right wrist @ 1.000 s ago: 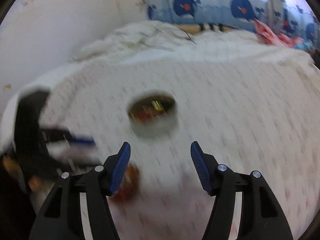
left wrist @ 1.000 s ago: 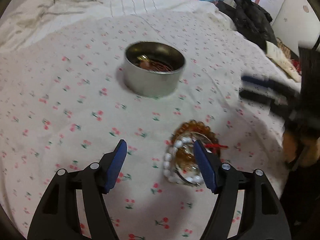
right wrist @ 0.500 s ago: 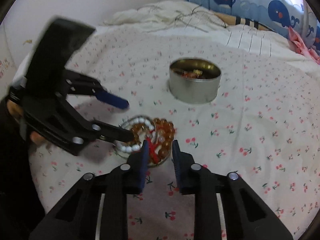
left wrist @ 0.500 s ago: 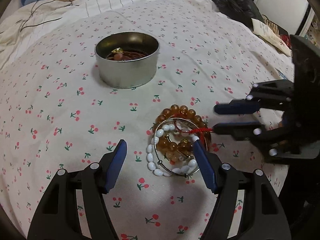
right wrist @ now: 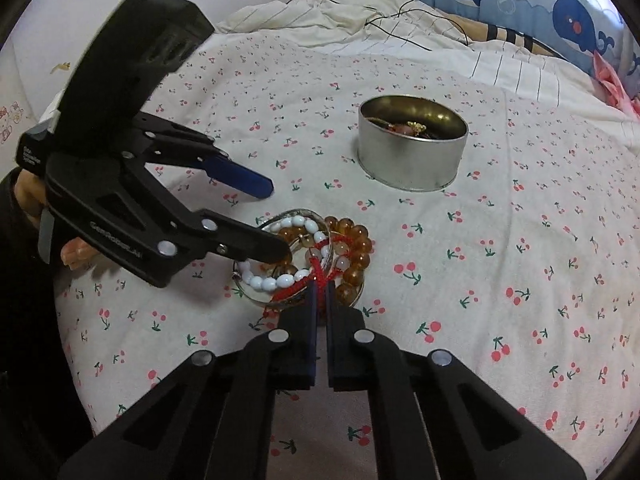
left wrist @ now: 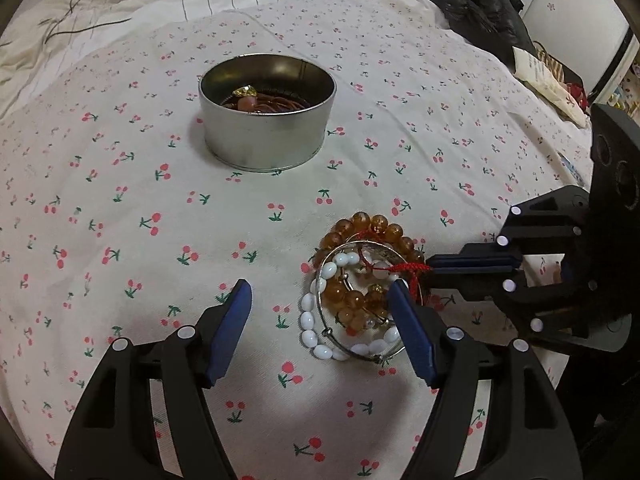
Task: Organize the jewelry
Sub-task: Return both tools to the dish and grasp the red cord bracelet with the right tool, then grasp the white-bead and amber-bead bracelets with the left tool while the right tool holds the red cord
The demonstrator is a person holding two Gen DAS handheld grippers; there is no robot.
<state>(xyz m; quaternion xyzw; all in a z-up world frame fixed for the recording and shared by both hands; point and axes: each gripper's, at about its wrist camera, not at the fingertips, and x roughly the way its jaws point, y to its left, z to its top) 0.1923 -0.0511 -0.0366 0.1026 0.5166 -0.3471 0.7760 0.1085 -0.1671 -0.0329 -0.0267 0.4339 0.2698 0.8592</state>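
Note:
A pile of bracelets lies on the cherry-print cloth: amber beads [left wrist: 384, 229] [right wrist: 356, 240], white beads [left wrist: 310, 322] [right wrist: 260, 278], a silver bangle [left wrist: 352, 350] and a red cord [left wrist: 404, 268] [right wrist: 316, 270]. My right gripper [right wrist: 320, 286] [left wrist: 430, 270] is shut on the red cord at the pile's edge. My left gripper [left wrist: 320, 300] [right wrist: 276, 220] is open, its right finger over the pile. A round metal tin [left wrist: 267, 114] [right wrist: 412, 148] holding some jewelry stands beyond the pile.
The cloth covers a bed with rumpled white bedding [left wrist: 100, 20] behind. Black clothing [left wrist: 480, 4] and papers [left wrist: 540, 76] lie at the far right. A thin black cable [right wrist: 400, 20] runs over the bedding.
My right gripper came in from the side, closed its fingers and now pinches the red cord. My left gripper moved closer to the pile and stayed open.

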